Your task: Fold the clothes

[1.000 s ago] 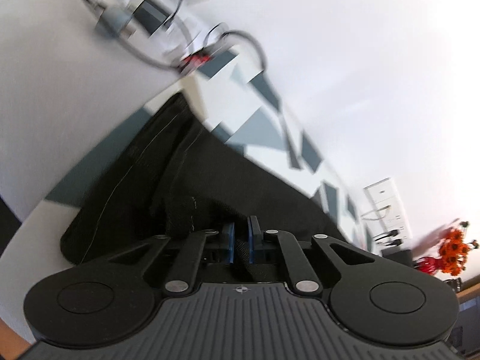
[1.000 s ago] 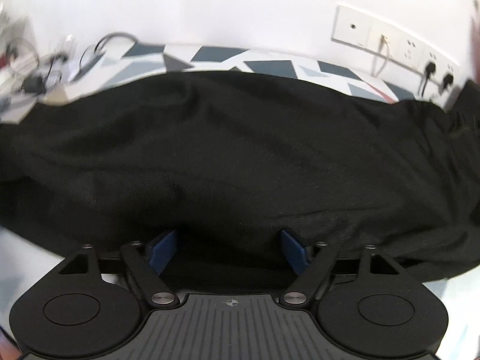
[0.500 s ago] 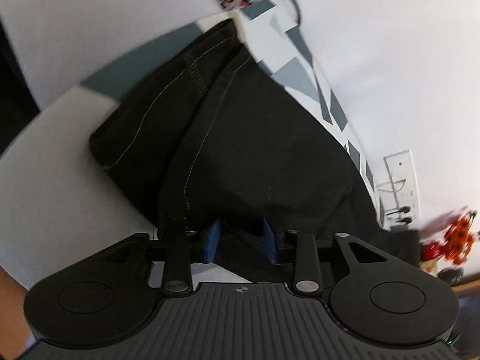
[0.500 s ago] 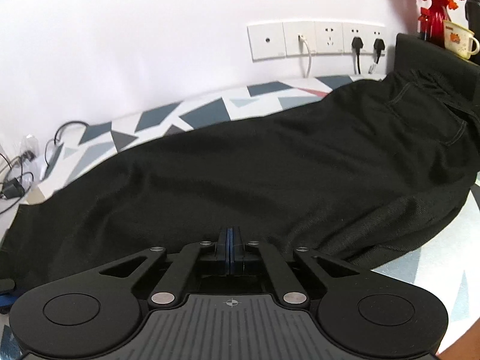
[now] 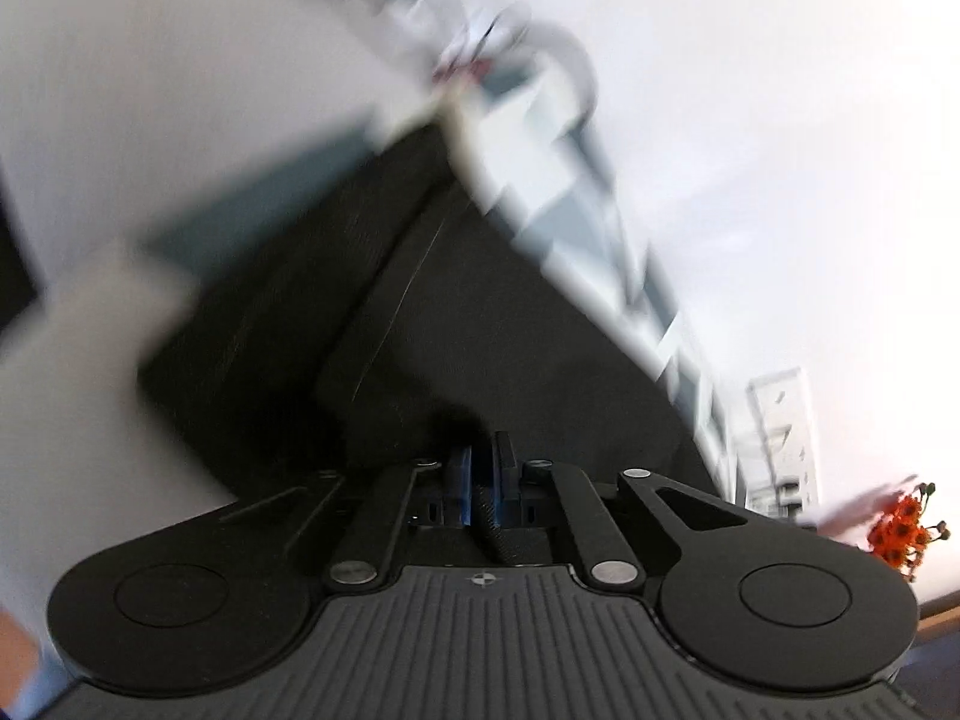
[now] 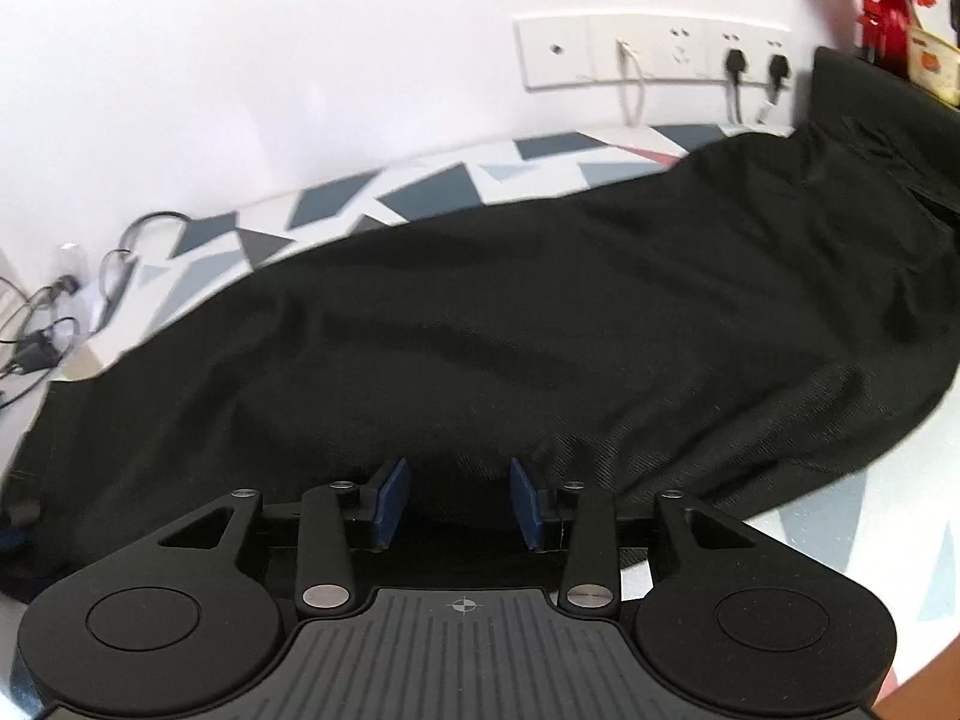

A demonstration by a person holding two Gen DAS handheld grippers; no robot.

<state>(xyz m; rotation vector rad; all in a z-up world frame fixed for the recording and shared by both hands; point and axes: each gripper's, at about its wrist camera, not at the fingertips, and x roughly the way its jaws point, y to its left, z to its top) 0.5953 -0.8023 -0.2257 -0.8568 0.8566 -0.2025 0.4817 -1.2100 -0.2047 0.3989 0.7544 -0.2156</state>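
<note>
In your left view, your left hand-held gripper (image 5: 482, 468) pinches the black clothes (image 5: 480, 324), fingers squeezed together on an edge. In your right view, your right hand-held gripper (image 6: 459, 501) has its fingers apart over the black clothes (image 6: 540, 330) spread across the desk (image 6: 864, 534).

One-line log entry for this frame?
task: fold clothes | left claw: shut on black garment | right claw: open at garment's near edge | left view blurred

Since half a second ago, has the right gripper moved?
Yes. The right gripper has opened and swung left: the wall sockets sit further right in its view.
</note>
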